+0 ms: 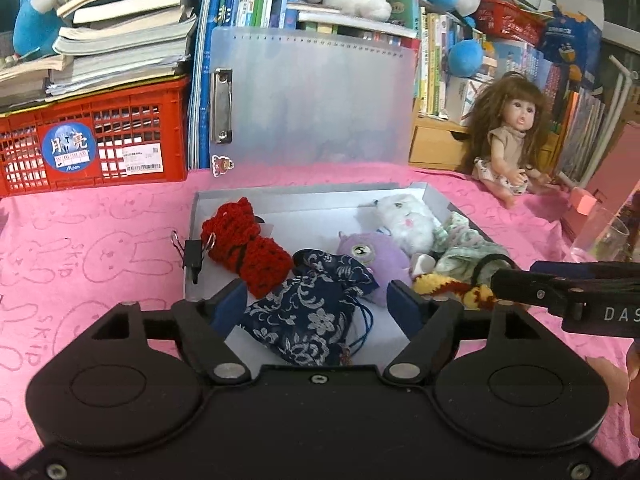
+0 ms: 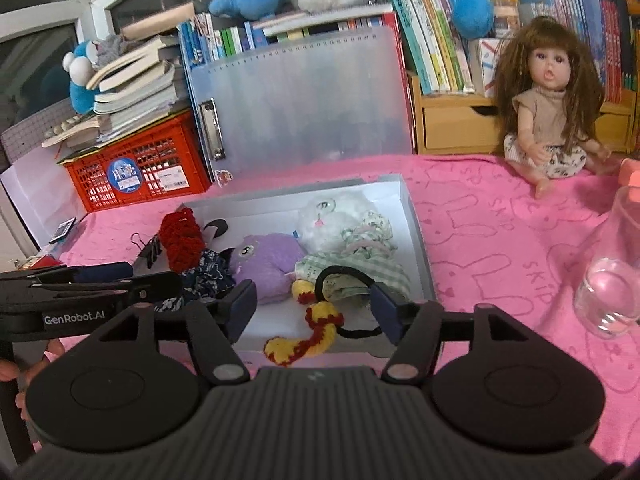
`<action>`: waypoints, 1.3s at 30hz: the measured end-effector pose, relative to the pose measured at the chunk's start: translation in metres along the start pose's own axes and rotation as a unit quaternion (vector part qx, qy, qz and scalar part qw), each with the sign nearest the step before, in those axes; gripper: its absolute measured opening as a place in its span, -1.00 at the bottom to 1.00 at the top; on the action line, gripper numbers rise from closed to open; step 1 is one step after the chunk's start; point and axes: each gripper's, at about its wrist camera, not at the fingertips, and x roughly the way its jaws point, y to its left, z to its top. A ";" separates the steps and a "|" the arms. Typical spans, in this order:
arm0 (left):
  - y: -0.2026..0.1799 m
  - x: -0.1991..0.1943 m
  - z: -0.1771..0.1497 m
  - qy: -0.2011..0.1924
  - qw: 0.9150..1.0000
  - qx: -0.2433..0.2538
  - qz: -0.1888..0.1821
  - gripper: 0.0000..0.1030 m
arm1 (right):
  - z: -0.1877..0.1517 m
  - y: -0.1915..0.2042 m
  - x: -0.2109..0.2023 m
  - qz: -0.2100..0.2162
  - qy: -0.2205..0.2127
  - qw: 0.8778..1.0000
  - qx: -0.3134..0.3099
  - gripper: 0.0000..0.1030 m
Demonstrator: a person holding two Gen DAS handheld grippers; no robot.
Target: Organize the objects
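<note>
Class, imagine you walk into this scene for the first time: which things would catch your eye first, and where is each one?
Probably the long-haired doll, sitting on the pink bunny-print cloth at the right, against the bookshelf. Next, the shallow white box in the middle, crowded with small soft things: a red crochet piece, a purple plush and a white plush. At the back left, a red crate carries a stack of books.

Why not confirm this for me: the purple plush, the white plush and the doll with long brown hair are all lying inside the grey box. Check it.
Not quite. The purple plush and white plush lie inside the grey box, but the doll sits outside it on the pink cloth, as the right wrist view shows.
</note>
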 end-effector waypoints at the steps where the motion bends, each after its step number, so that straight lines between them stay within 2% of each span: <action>1: 0.000 -0.003 -0.001 0.000 1.000 0.001 0.000 0.52 | -0.001 0.000 -0.004 0.000 -0.004 1.000 -0.001 0.52; 12: -0.006 -0.037 -0.016 -0.005 1.000 0.014 0.000 0.71 | -0.015 0.007 -0.040 -0.001 -0.029 0.999 -0.015 0.69; 20: -0.004 -0.055 -0.030 -0.003 1.000 0.011 0.006 0.80 | -0.028 0.014 -0.051 0.000 -0.030 0.999 -0.023 0.76; 29: -0.001 -0.054 -0.051 0.015 1.000 0.004 0.025 0.86 | -0.047 0.021 -0.049 -0.014 -0.021 0.999 -0.037 0.87; 39: 0.002 -0.037 -0.070 0.031 0.997 -0.004 0.066 0.95 | -0.063 0.019 -0.036 -0.032 -0.012 0.999 -0.034 1.00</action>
